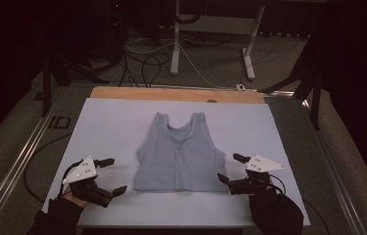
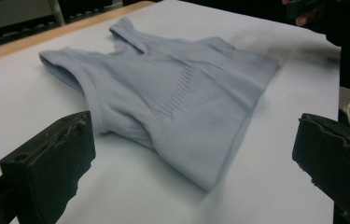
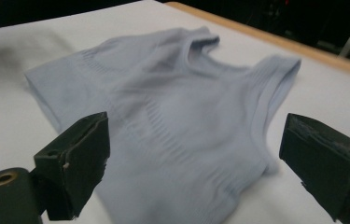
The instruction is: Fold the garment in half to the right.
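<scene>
In the high view, a pale blue tank top [image 1: 180, 155] lies flat in the middle of a white sheet [image 1: 112, 122] that covers the wooden table [image 1: 171, 94]. Its straps point away from the person and its hem is near the front edge. The left gripper [image 1: 110, 175] rests just beside the hem's left corner, with its jaws wide apart. The right gripper [image 1: 231, 169] is near the right corner, also with jaws apart and holding nothing.

In the left gripper view, the tank top [image 2: 177, 98] shows a soft knitted fabric with a ribbed panel on the chest and thick folded edges.

In the right gripper view, the tank top [image 3: 172, 116] looks smooth, with fine ribs and rounded armholes.
</scene>
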Demonstrator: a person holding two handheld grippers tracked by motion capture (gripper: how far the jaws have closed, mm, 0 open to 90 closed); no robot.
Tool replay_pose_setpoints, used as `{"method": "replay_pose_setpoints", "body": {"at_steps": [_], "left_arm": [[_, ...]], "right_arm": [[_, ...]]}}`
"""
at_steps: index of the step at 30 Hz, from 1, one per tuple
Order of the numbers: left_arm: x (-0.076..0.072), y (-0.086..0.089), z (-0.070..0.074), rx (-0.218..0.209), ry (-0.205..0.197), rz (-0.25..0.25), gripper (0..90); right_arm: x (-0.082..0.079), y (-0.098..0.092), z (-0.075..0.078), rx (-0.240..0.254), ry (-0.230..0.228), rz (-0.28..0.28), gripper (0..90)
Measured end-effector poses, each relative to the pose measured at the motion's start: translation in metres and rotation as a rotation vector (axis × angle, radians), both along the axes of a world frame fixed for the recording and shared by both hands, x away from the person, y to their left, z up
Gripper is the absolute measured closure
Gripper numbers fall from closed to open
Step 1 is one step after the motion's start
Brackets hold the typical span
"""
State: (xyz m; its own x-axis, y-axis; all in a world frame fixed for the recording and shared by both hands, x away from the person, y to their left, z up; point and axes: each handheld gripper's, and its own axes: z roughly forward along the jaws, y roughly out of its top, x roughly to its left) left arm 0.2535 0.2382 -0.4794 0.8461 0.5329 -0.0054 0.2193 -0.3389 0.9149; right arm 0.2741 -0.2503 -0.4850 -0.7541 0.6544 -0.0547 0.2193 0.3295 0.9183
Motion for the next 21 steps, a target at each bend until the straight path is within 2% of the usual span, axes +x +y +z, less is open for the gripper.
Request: {"method": "replay_pose_setpoints", "body": {"at_steps": [4,8,10,16,20,21], "left_arm": [[0.002,-0.001,0.007,-0.006,-0.004,0.001,0.5],[0.004,-0.005,0.014,0.013,-0.001,-0.010,0.5],[0.006,-0.008,0.018,0.020,0.003,-0.014,0.5],[0.009,-0.012,0.026,0.018,0.007,-0.007,0.5],[0.011,-0.017,0.029,0.029,0.028,0.001,0.5],[0.011,-0.019,0.031,0.048,0.027,0.017,0.5]], "right_arm": [[0.006,0.003,0.012,0.024,-0.021,0.008,8.8],[0.014,0.009,0.025,0.019,-0.044,0.017,8.8],[0.021,0.015,0.036,0.037,-0.047,0.028,8.8],[0.033,0.027,0.049,0.019,-0.067,0.051,8.8],[0.047,0.039,0.060,0.015,-0.084,0.070,8.8],[0.050,0.042,0.061,0.016,-0.082,0.072,8.8]]}}
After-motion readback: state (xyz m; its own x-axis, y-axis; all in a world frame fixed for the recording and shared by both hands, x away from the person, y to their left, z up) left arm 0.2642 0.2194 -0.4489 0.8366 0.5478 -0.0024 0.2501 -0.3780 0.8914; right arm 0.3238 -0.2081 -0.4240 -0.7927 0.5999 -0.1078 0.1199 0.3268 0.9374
